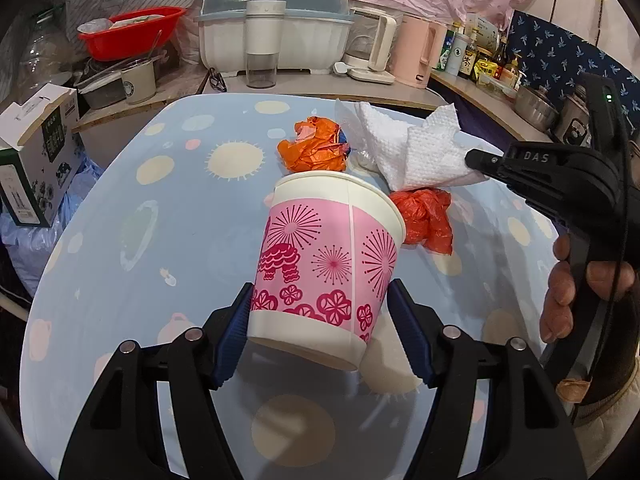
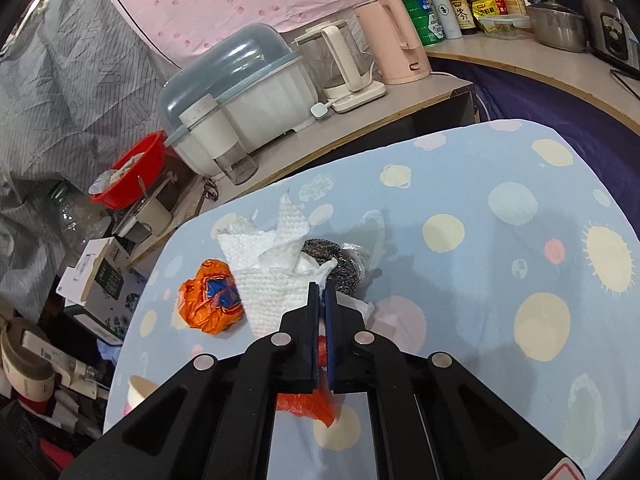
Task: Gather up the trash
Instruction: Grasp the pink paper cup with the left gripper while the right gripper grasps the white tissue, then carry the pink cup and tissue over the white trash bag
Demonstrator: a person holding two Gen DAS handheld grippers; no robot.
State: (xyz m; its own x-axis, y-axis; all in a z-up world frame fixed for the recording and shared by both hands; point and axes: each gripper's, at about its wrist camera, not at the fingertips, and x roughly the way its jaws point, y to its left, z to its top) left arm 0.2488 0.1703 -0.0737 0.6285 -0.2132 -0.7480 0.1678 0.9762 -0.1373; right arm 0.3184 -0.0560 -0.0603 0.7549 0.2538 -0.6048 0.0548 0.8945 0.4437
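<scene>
While paper cup (image 1: 328, 256) sits between left jaws, right jaws pinch tissue (image 2: 276, 280).

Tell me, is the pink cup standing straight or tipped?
Tipped. The pink cup hangs tilted between the left gripper fingers, its bottom lifted off the table.

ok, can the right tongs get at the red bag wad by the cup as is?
Probably not yet: the right tongs are shut on the paper towel. The red bag wad lies uncovered just beneath them, beside the cup.
</scene>
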